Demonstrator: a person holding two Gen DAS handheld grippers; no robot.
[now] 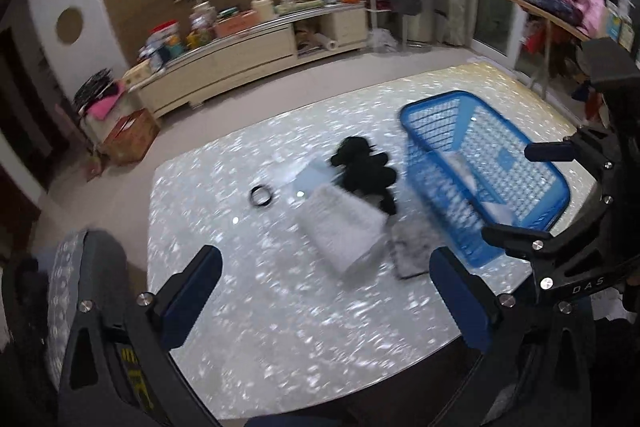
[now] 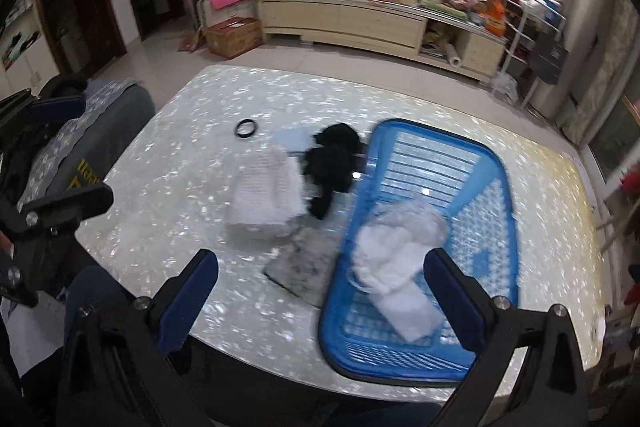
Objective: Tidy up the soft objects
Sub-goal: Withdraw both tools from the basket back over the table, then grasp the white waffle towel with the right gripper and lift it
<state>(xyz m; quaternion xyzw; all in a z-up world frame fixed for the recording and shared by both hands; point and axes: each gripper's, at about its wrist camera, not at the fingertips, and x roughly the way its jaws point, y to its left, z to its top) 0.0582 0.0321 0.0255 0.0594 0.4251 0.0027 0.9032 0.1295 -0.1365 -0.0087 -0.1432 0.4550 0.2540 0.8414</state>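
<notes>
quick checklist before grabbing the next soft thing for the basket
1. Left claw open and empty: ok.
2. Right claw open and empty: ok.
3. Blue basket has room: ok, only a white cloth inside.
4. White towel reachable on the table: ok.
5. Black cloth clear of the towel: not ok, they touch.
6. Grey cloth fully on table: ok.

Left gripper (image 1: 326, 303) fingers spread above table (image 1: 240, 267); towel (image 1: 340, 227) beside basket (image 1: 480, 171).
</notes>
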